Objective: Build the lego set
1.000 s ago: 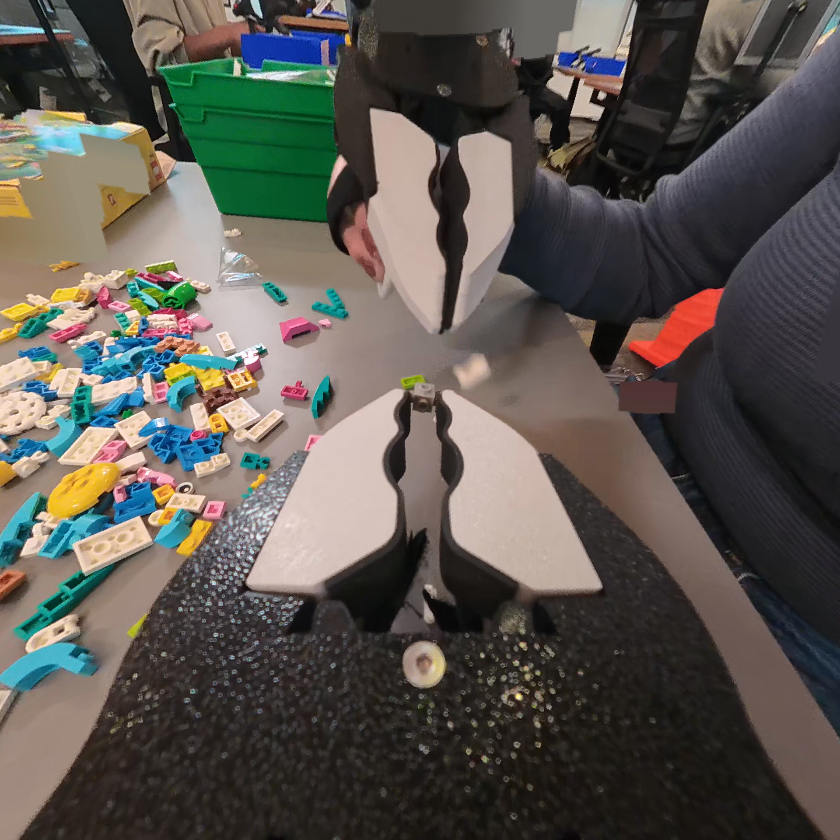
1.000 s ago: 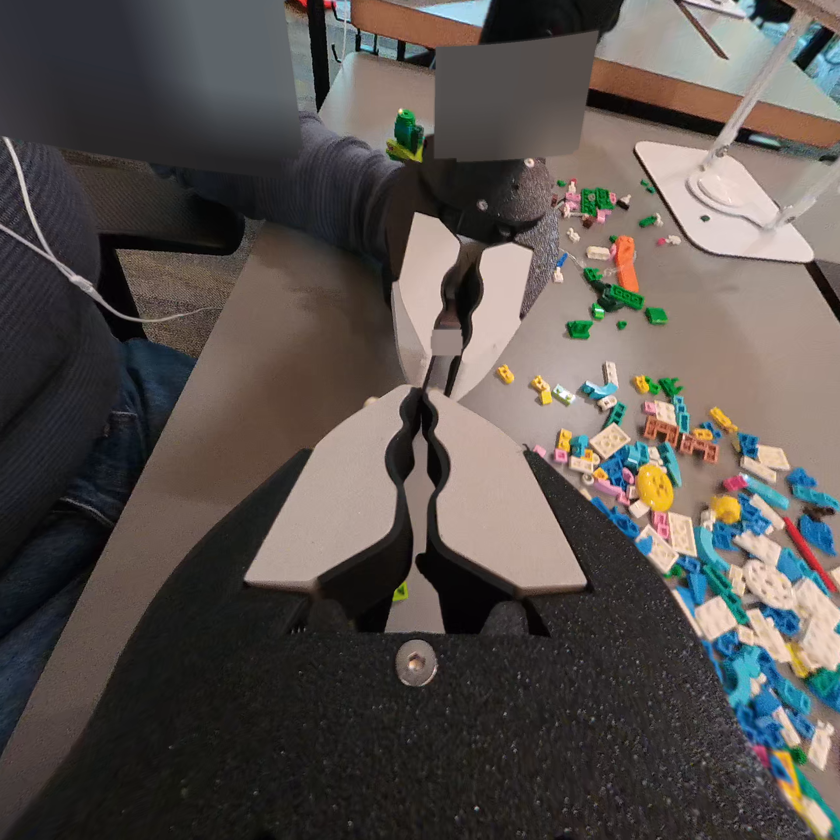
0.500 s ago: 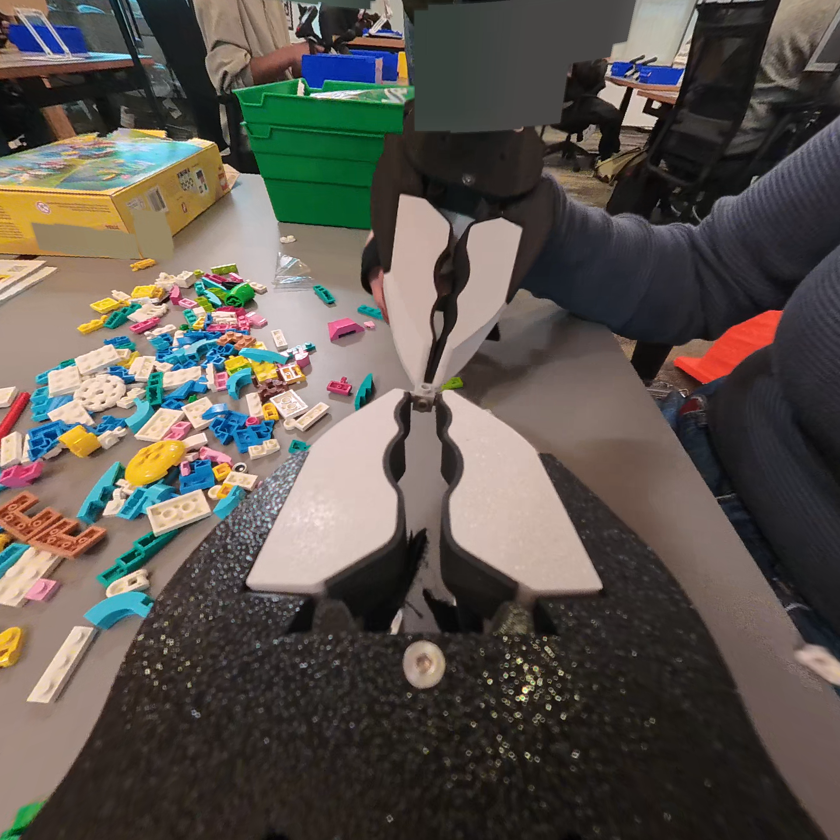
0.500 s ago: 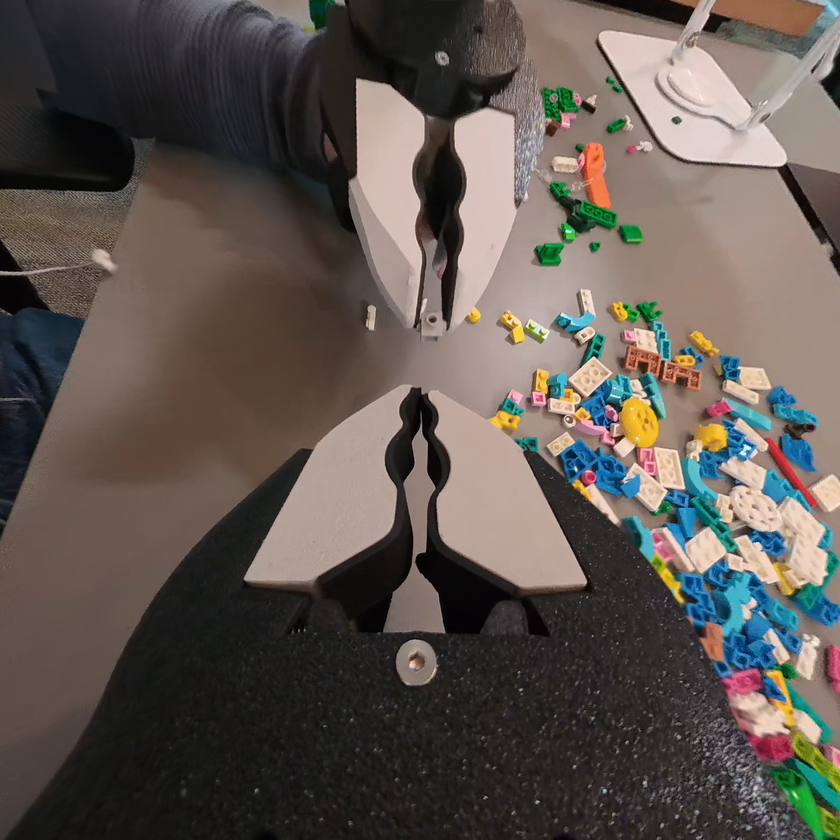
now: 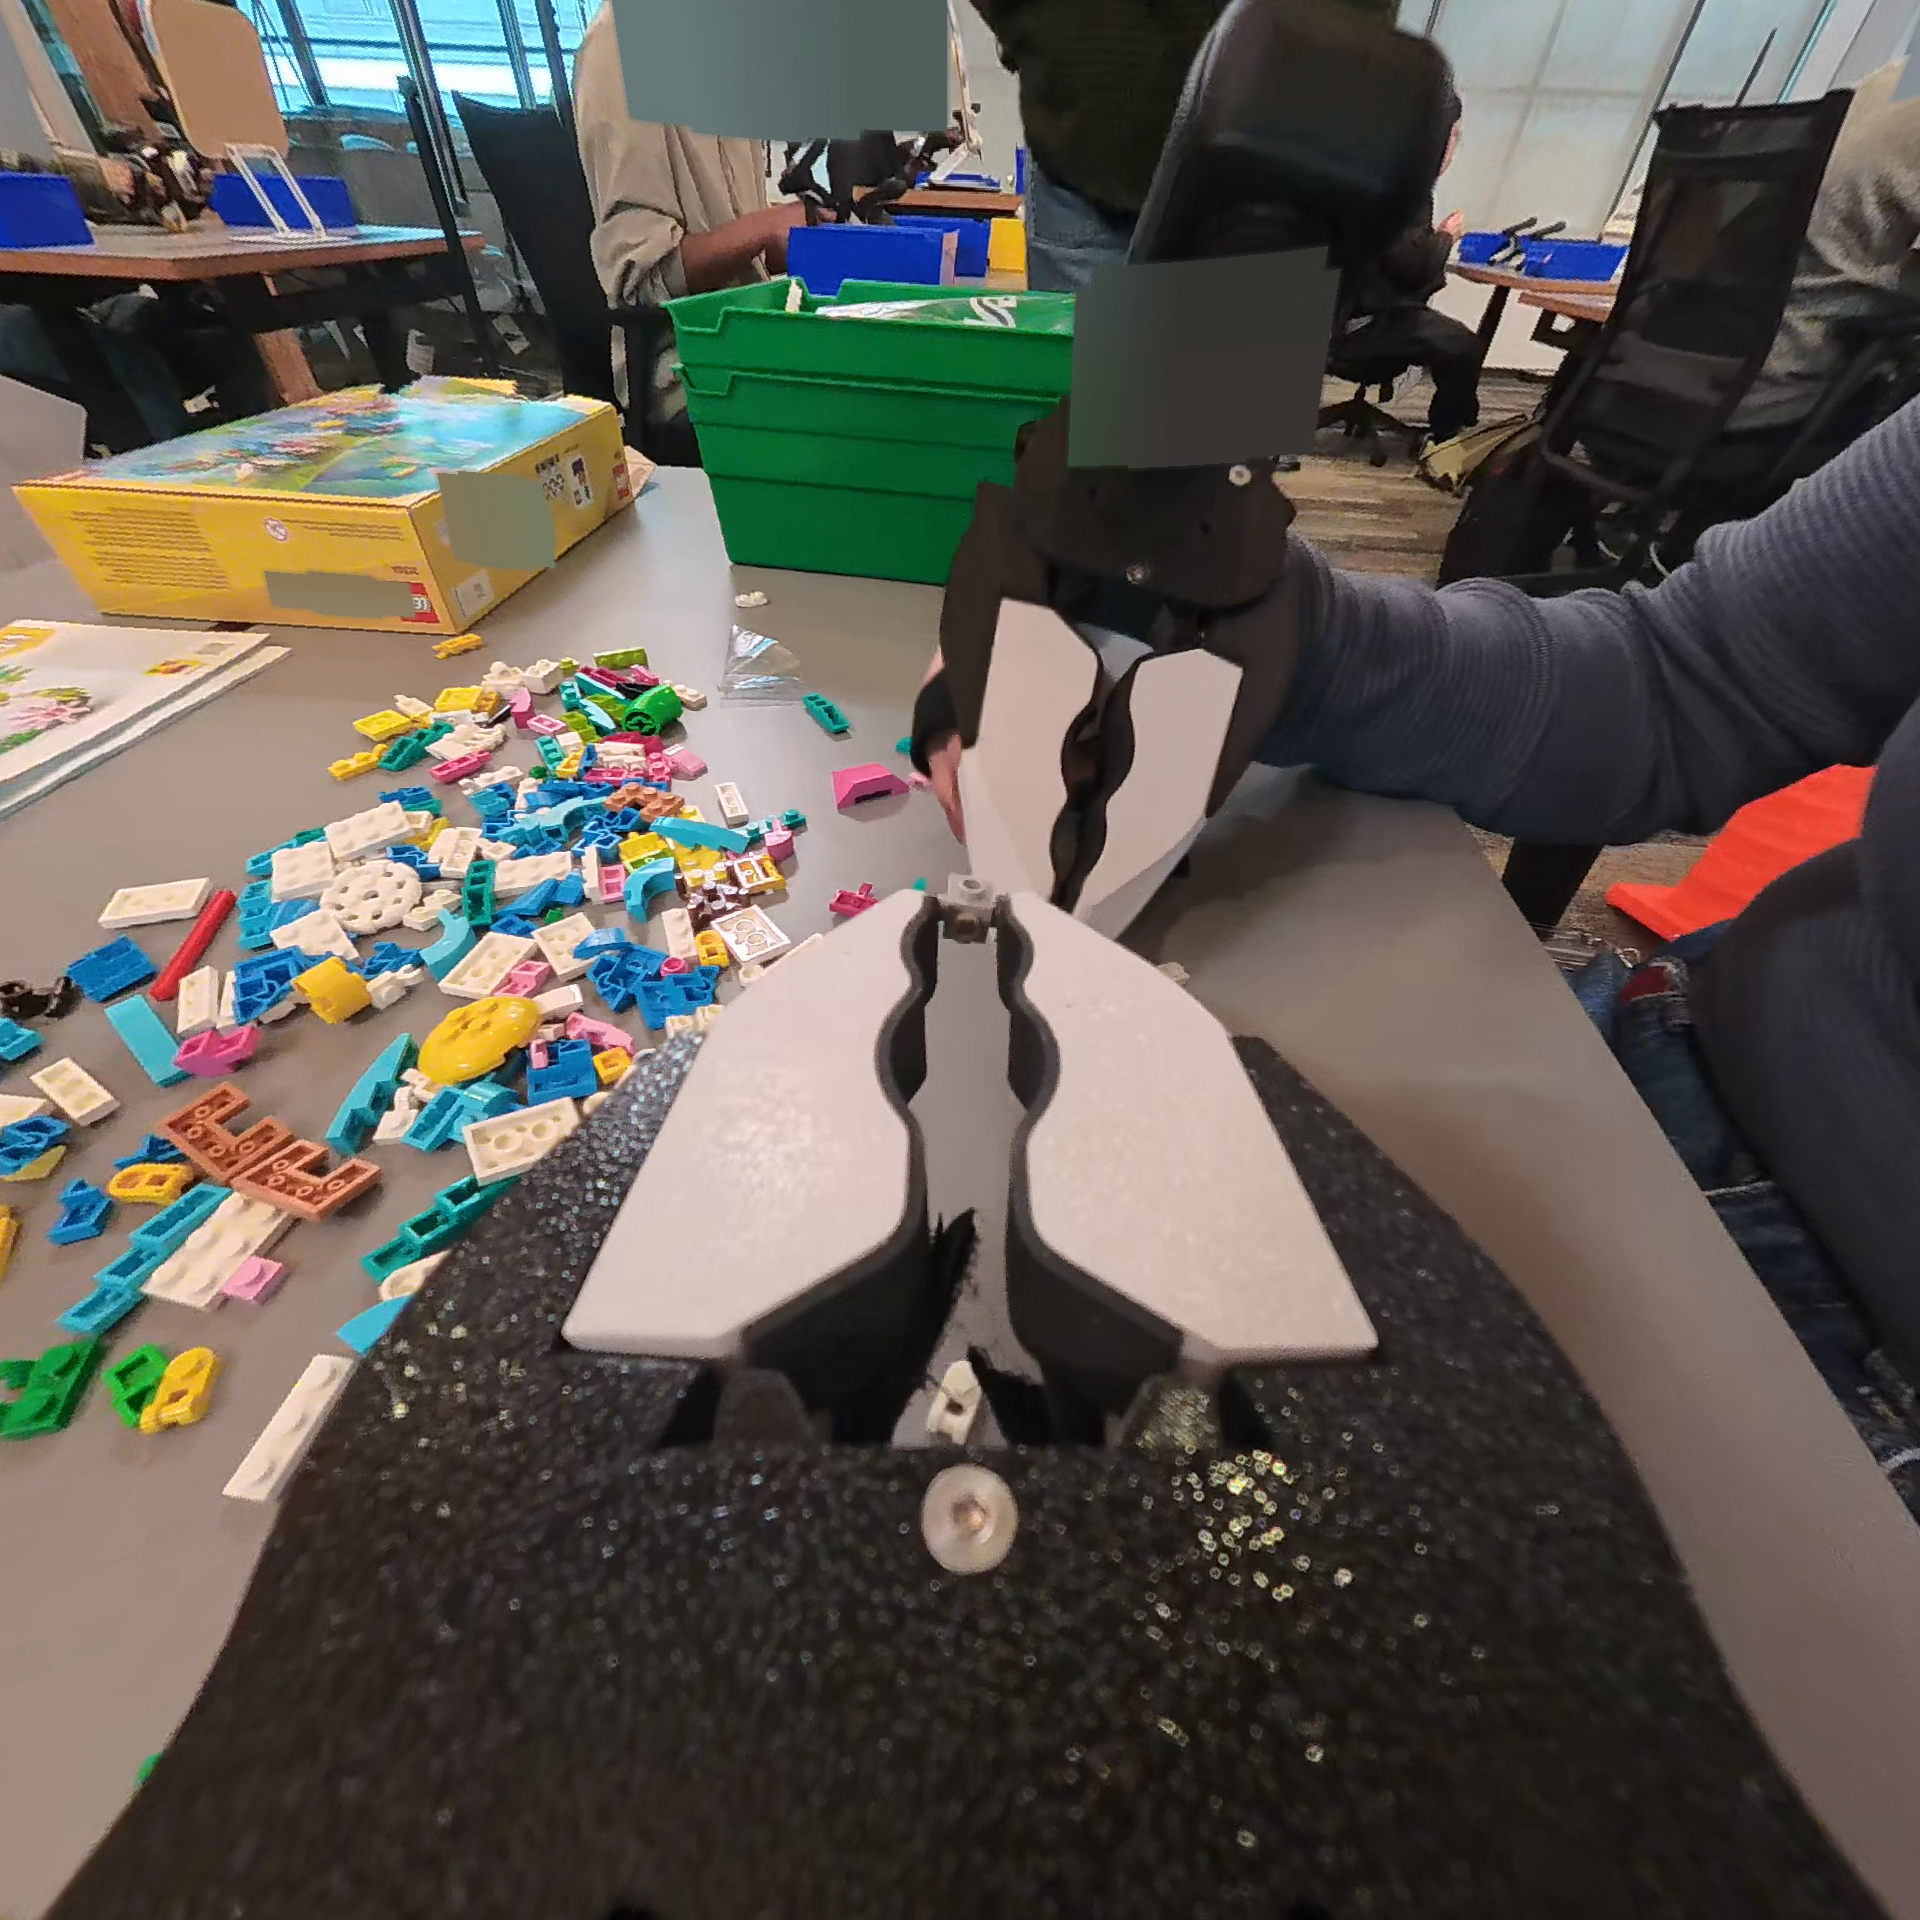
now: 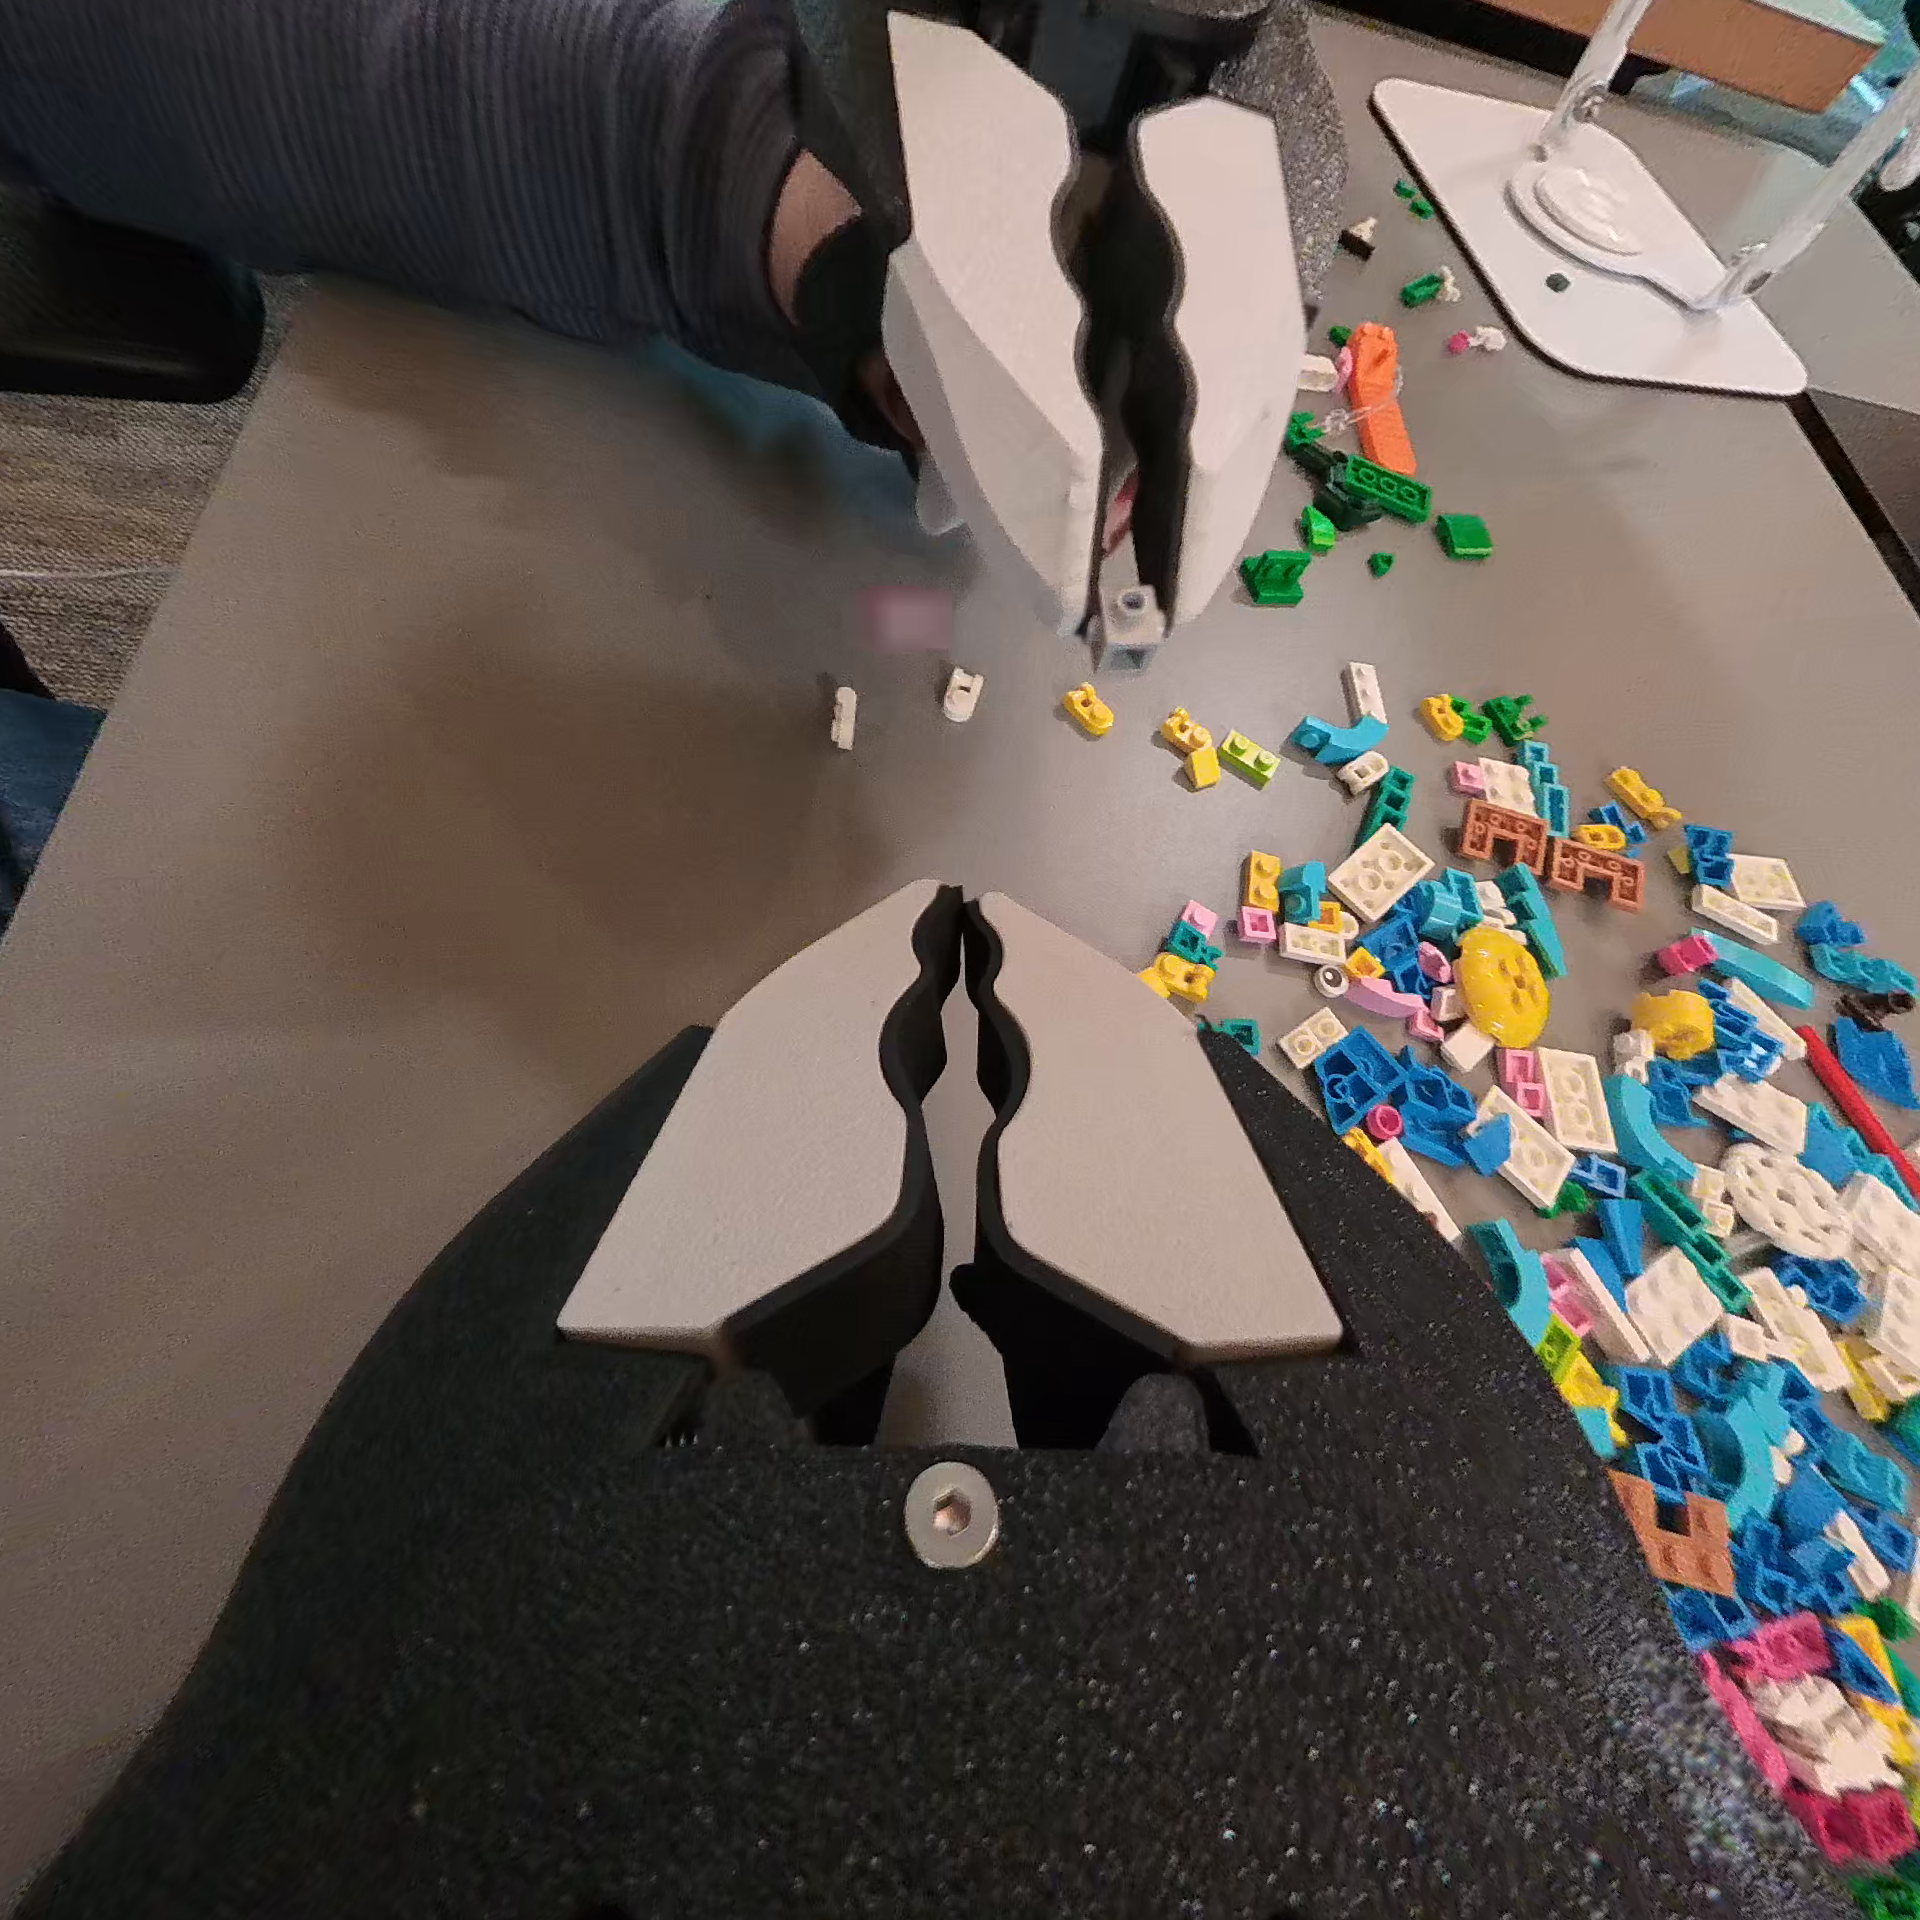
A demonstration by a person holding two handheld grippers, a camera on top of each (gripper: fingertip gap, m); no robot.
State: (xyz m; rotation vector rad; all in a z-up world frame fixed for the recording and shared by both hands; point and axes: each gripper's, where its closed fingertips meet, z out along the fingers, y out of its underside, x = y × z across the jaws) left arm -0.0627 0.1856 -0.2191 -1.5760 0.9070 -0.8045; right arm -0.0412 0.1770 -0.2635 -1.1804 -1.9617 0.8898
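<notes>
My left gripper is shut on a small grey brick at its fingertips, held above the grey table. It also shows in the right wrist view with the grey brick sticking out of its tips. My right gripper is shut and empty, a short way from the left one. In the left wrist view the right gripper points down just right of the brick. Two small white pieces lie on the table between the grippers. A pile of loose coloured bricks lies beside them.
A yellow set box, an instruction booklet and stacked green bins stand at the back. A white stand base, an orange piece and green bricks lie beyond the left gripper. The table edge is close, with people seated behind. The left gripper's tips are roughly 5 cm from the right gripper's. Between my left fingertips and the orange piece there is roughly 25 cm.
The two grippers met tip to tip at the grey brick, then my right gripper drew back, still shut. The left gripper keeps hold of the grey brick.
</notes>
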